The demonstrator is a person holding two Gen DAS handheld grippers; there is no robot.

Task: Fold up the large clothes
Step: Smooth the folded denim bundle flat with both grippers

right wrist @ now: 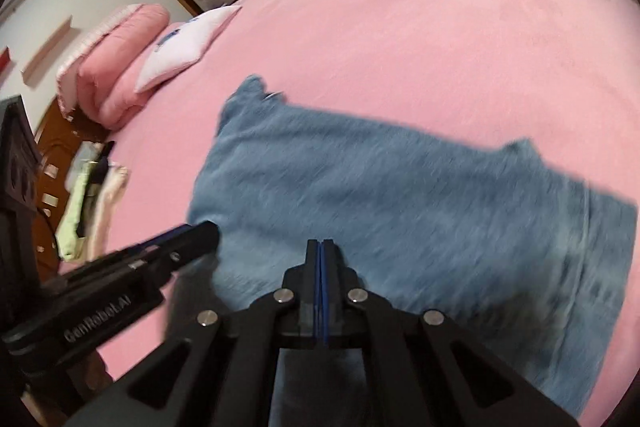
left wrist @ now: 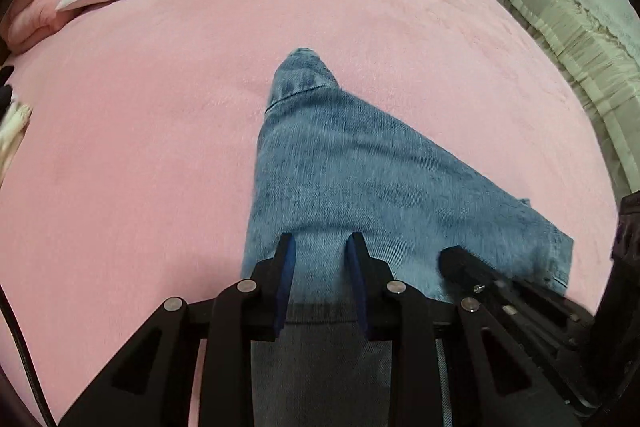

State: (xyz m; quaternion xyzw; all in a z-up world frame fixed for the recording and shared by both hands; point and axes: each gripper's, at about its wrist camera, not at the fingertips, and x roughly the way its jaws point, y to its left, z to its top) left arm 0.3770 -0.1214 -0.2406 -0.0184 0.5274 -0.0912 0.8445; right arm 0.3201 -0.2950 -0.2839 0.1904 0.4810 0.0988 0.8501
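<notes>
My left gripper (left wrist: pixel 321 241) is matte black, with two flat fingers (left wrist: pixel 285 259) lined in dark blue pads. Round silver rivets (left wrist: pixel 247 285) sit at the joints of its angular black links, which have triangular cut-outs. My right gripper (right wrist: pixel 322 247) is built the same way: black fingers, blue pads, silver rivets (right wrist: pixel 283 295). In the right wrist view, the side of the left gripper's black body carries pale lettering, "GenRobot.AI" (right wrist: pixel 98 319), and small silver screws.
</notes>
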